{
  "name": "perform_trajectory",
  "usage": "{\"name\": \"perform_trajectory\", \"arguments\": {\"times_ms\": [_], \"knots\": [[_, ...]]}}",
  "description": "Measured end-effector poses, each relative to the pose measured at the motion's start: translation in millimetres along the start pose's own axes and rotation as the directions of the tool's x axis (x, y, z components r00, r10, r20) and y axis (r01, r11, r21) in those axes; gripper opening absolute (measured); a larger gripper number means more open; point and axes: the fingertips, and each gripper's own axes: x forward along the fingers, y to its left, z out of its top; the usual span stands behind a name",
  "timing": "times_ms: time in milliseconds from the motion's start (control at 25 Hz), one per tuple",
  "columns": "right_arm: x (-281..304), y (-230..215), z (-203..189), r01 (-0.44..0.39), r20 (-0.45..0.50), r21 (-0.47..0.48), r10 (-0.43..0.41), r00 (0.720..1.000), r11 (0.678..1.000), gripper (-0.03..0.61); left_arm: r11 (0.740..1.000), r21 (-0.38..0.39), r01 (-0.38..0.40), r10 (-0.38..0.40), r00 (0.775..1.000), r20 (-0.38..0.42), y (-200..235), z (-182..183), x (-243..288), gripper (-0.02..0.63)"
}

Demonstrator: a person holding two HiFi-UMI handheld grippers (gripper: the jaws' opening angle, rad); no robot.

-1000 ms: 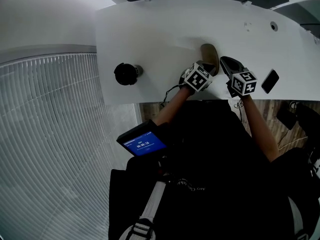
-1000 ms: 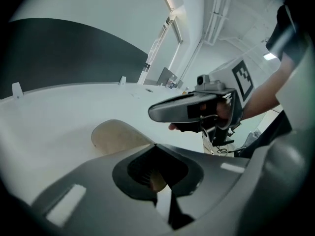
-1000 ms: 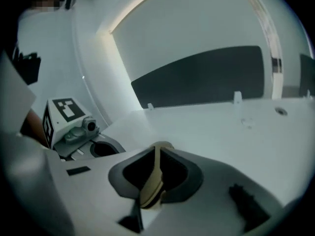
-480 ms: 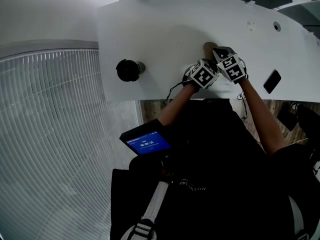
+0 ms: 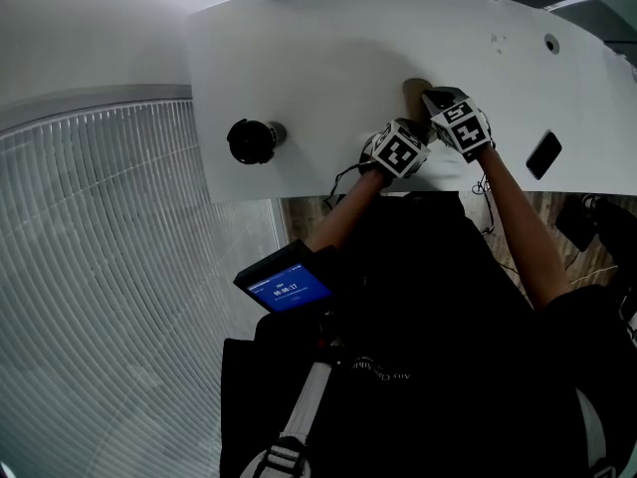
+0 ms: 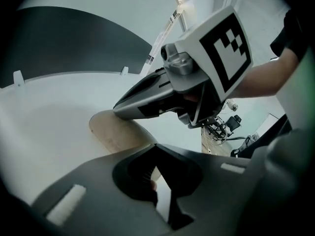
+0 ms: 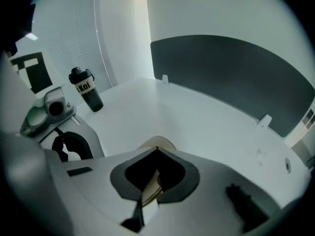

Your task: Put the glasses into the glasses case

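Note:
The tan glasses case (image 5: 412,89) lies on the white table (image 5: 328,58), mostly hidden under both grippers. My left gripper (image 5: 422,127) sits at the case's near end, jaws shut, and a sliver of the tan case (image 6: 115,134) runs in between them. My right gripper (image 5: 431,98) comes in from the right over the case. It is shut on a thin tan edge of the case (image 7: 151,185). In the left gripper view the right gripper's grey fingers (image 6: 142,100) point down at the case. The glasses are in no view.
A black bottle (image 5: 254,142) stands at the table's left, also seen in the right gripper view as the bottle (image 7: 87,90). A dark phone (image 5: 542,155) lies at the right near the table's front edge. A dark panel (image 7: 231,73) lines the table's far side.
My right gripper has swung left from beside the case onto its end, rolling as it went, and has closed on the case's edge. The left gripper has stayed put.

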Motion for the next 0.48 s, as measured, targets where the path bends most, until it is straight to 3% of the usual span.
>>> {"name": "perform_trajectory", "arguments": {"times_ms": [160, 480], "knots": [[3.7, 1.1, -0.9, -0.022, -0.053, -0.058, 0.019, 0.998, 0.998, 0.006, 1.0, 0.006, -0.009, 0.009, 1.0, -0.001, 1.9, -1.0, 2.4, 0.005], [3.8, -0.4, -2.5, -0.034, -0.041, 0.004, 0.034, 0.999, 0.999, 0.006, 1.0, 0.007, 0.023, -0.023, 1.0, 0.001, -0.1, -2.6, 2.5, 0.006]]}}
